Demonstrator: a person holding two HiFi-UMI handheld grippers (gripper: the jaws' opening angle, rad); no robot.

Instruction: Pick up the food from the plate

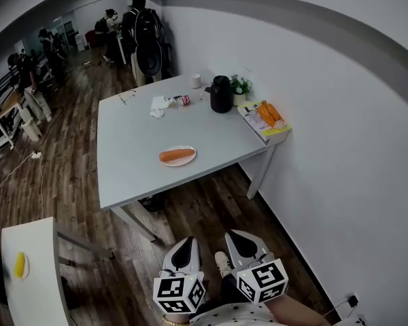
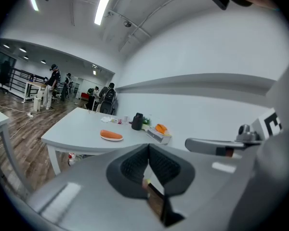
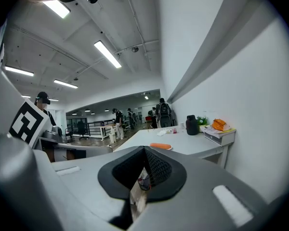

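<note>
The long orange food [image 1: 177, 155] lies on a round white plate [image 1: 191, 160] on the grey counter [image 1: 126, 168], well ahead of both tongs. The left tongs [image 1: 185, 242] and right tongs [image 1: 236, 238] are pressed together, holding nothing.

A white plate [image 1: 180, 164] bearing long orange food [image 1: 177, 155] sits near the grey table's [image 1: 132, 168] front edge. A black jug [image 1: 220, 94] and small plant [image 1: 240, 84] stand at its far right corner. The left gripper [image 1: 185, 240] and right gripper [image 1: 235, 236] hang side by side over wooden floor, well apart from the table.

Grey table [image 1: 132, 172] against the wall: white plate [image 1: 179, 164] mid-table, black jug [image 1: 220, 94] and crumpled tissue [image 1: 160, 105] at far side.
</note>
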